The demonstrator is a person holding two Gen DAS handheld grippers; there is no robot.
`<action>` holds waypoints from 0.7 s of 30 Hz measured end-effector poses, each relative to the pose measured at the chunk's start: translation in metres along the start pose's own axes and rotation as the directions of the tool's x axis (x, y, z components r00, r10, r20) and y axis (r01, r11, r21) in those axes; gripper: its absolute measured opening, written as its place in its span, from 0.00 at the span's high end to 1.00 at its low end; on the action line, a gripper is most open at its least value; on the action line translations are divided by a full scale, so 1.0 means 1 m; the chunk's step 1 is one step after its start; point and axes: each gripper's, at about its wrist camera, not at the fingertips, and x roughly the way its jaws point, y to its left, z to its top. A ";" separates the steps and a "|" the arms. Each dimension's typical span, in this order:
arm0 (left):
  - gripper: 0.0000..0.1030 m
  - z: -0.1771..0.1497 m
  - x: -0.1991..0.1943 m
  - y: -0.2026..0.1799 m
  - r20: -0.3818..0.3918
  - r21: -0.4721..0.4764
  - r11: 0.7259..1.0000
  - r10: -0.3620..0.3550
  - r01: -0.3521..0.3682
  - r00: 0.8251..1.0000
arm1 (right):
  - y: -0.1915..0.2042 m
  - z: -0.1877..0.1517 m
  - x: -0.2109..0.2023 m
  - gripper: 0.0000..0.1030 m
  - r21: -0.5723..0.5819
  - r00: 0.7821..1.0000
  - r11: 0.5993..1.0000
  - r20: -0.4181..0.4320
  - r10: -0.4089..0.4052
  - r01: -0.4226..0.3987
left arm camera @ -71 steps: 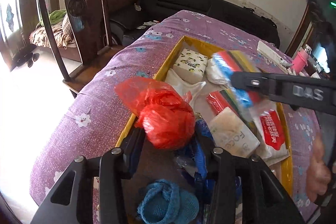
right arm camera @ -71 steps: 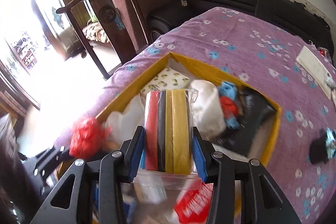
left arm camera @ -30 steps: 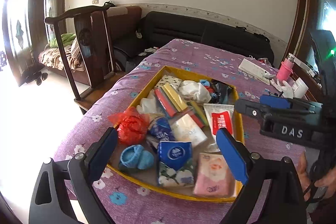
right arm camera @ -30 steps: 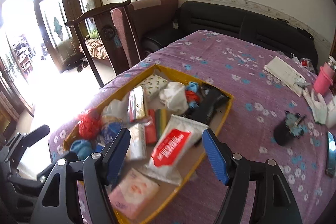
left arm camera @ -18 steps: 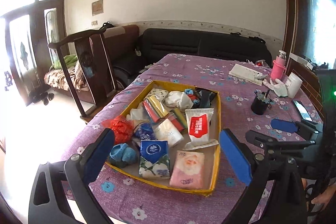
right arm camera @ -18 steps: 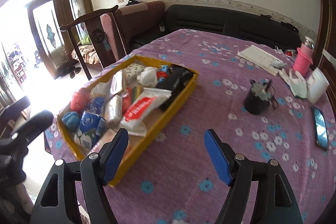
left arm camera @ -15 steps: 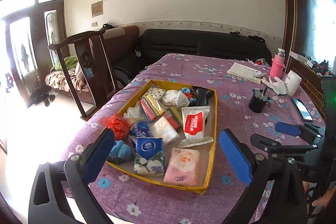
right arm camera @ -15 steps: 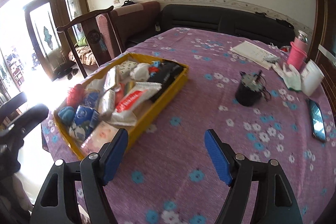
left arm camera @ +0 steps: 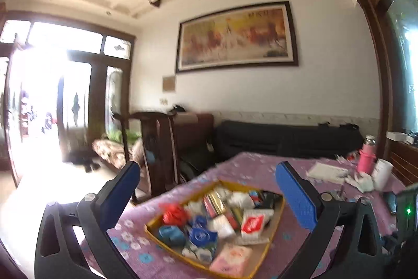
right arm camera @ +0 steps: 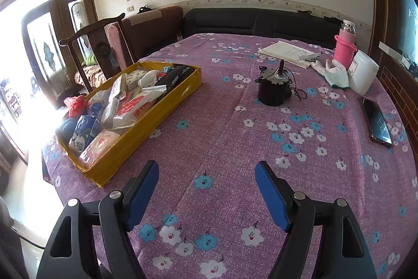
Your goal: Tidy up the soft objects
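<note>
Both grippers empty and spread wide above the purple flowered tablecloth (right arm camera: 214, 122).

The right gripper (right arm camera: 206, 174) hangs over bare cloth near the table's front edge; the left gripper (left arm camera: 209, 187), its jaws just widened, holds nothing. One yellow tray (right arm camera: 146, 132) of soft packets sits at the left edge; one black motor (right arm camera: 273, 92), one phone (right arm camera: 377, 123), one pink flask (right arm camera: 344, 49) lie beyond. Packet labels are unreadable.

Yellow tray (right arm camera: 167, 109): matt cardboard walls, taped corners. Packets inside: glossy crinkled plastic film; red bag (right arm camera: 75, 102), thin shiny plastic. Bench cloth (right arm camera: 235, 148): matt woven purple fabric with printed flowers. Chair (right arm camera: 88, 33): dark polished wood. Phone (right arm camera: 377, 122): glossy glass face. Claw pads (right arm camera: 141, 190): blue, finely textured, on smooth black plastic arms.
</note>
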 end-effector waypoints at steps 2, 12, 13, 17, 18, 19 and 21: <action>0.00 0.003 0.007 -0.008 -0.015 0.060 0.998 0.007 -0.006 1.000 | 0.005 0.000 0.002 0.22 0.004 1.000 1.000 0.003 0.011 -0.011; 0.00 -0.030 0.053 -0.014 -0.277 0.066 0.991 -0.097 0.120 0.956 | 0.049 -0.004 0.005 0.19 -0.037 1.000 0.999 0.022 0.020 -0.019; 0.00 -0.035 0.055 -0.015 -0.300 0.061 0.990 -0.105 0.129 0.948 | 0.053 -0.005 0.006 0.18 -0.042 1.000 0.999 0.023 0.007 -0.006; 0.00 -0.056 0.071 -0.012 -0.415 0.015 0.985 -0.150 0.172 0.897 | 0.064 -0.010 0.017 0.18 -0.049 1.000 0.999 0.003 -0.022 0.022; 0.00 -0.061 0.074 -0.012 -0.434 0.021 0.986 -0.142 0.168 0.890 | 0.065 -0.010 0.019 0.18 -0.048 1.000 0.999 -0.002 -0.025 0.025; 0.00 -0.065 0.077 -0.012 -0.448 0.028 0.986 -0.135 0.165 0.884 | 0.067 -0.010 0.022 0.18 -0.048 1.000 0.999 -0.010 -0.027 0.026; 0.00 -0.072 0.082 -0.010 -0.474 0.033 0.987 -0.122 0.156 0.872 | 0.070 -0.011 0.026 0.18 -0.051 0.999 0.998 -0.021 -0.031 0.030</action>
